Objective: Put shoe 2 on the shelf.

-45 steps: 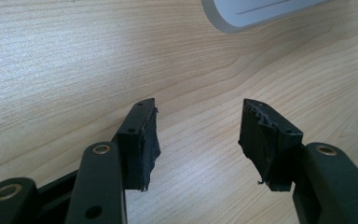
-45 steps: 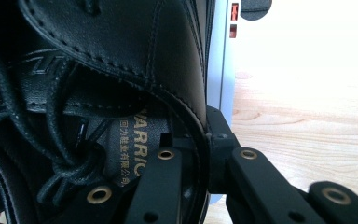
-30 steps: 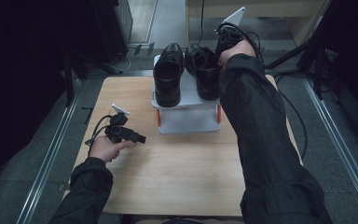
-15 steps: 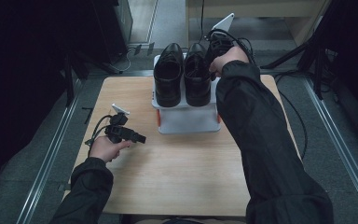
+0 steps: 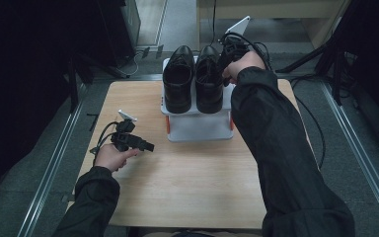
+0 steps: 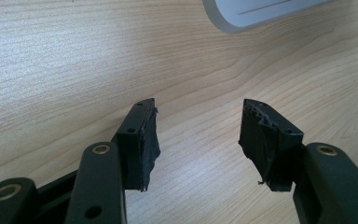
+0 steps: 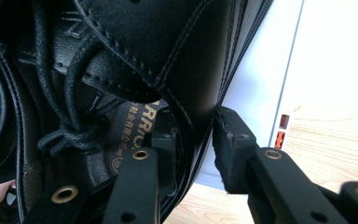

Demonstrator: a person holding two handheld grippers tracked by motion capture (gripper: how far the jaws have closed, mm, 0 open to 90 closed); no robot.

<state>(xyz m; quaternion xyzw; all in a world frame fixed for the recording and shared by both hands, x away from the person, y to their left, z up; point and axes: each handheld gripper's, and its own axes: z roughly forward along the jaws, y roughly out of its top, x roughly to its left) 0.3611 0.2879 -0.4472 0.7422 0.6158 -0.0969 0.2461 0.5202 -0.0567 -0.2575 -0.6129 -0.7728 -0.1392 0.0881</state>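
Two black lace-up shoes stand side by side on a white rack (image 5: 197, 126) at the table's far middle: the left shoe (image 5: 178, 81) and the right shoe (image 5: 208, 81). My right gripper (image 5: 228, 54) is at the right shoe's far right side. In the right gripper view its jaws straddle the right shoe's (image 7: 135, 46) side wall, one inside and one outside, so the right gripper (image 7: 196, 135) is shut on the leather. My left gripper (image 5: 145, 145) hovers low over the table's left part. The left gripper (image 6: 198, 126) is open with bare wood between its jaws.
The wooden table (image 5: 187, 187) has free room in front of the rack. A rounded corner of the rack (image 6: 256, 11) shows ahead of the left gripper. Small orange tabs (image 7: 282, 130) sit on the rack's (image 7: 261, 84) side. Cables and dark stands lie beyond the table.
The right gripper has drawn the right shoe leftward until it stands straight beside the left shoe. The left gripper has stayed where it was.
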